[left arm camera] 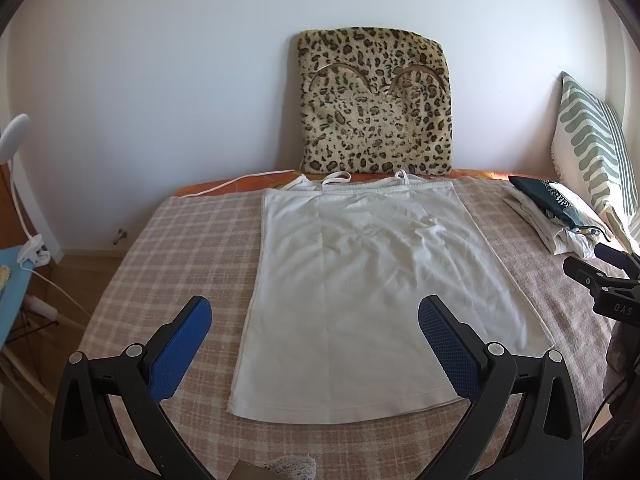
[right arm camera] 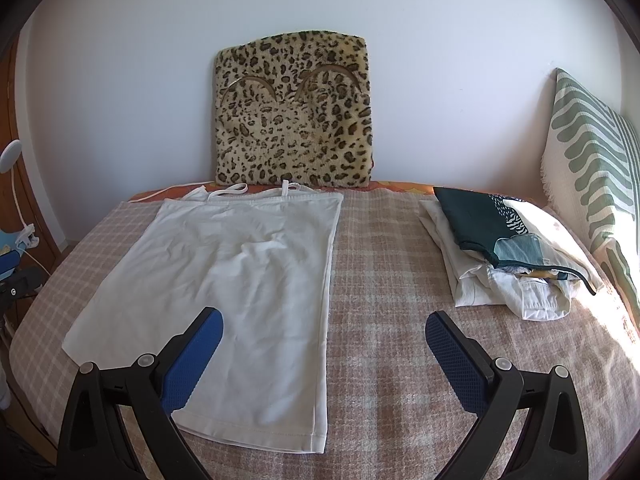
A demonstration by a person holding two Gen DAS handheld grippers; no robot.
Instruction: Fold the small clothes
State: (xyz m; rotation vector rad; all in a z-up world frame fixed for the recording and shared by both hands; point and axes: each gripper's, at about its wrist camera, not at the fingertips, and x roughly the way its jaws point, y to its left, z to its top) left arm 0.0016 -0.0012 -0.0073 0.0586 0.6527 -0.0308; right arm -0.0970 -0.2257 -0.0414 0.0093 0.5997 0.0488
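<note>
Both grippers, left [left arm camera: 314,326] and right [right arm camera: 324,338], spread empty above flat white camisole [left arm camera: 360,280]; risked pinching plaid blanket [left arm camera: 180,240] along with hem.

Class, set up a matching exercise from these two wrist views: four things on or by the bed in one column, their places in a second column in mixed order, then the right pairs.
Things:
1. white camisole
2. leopard-print cushion
3. pile of folded clothes
4. green-striped pillow

Places:
A. propped in the right-hand corner
B. spread flat on the checked blanket
C. upright against the wall behind the straps
D. stacked right of the camisole

Pairs: 1-B, 2-C, 3-D, 4-A
</note>
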